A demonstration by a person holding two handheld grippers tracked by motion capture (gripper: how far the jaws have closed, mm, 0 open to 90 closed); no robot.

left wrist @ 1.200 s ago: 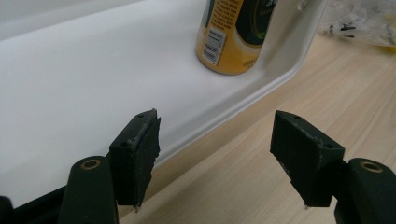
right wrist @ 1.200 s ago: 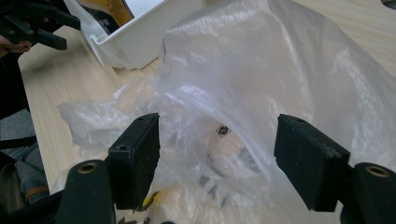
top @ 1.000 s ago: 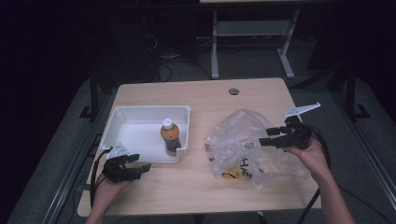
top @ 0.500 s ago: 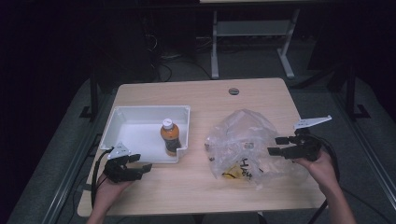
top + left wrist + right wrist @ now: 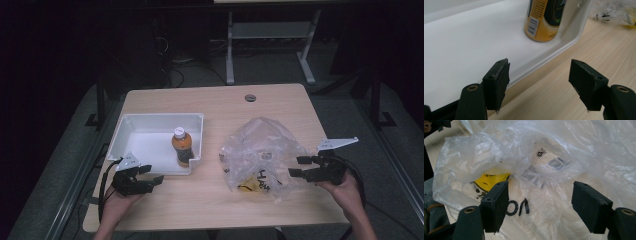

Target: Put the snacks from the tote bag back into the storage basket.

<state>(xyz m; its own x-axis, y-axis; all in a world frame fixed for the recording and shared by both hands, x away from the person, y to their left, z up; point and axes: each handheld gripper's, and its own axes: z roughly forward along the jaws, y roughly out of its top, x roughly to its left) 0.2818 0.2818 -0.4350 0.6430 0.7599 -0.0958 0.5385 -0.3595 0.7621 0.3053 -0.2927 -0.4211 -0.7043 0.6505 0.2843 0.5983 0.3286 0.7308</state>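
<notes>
Right gripper (image 5: 298, 166) jaws apart, beside plastic bag (image 5: 260, 150).

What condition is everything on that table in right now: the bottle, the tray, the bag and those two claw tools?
bottle: upright in the tray, white cap on.
white tray: open-topped, flat on the table.
plastic bag: crumpled, lying on the table.
left gripper: jaws open, nothing between them, by the tray's near edge.
right gripper: jaws open, at the bag's edge, not gripping it.
</notes>
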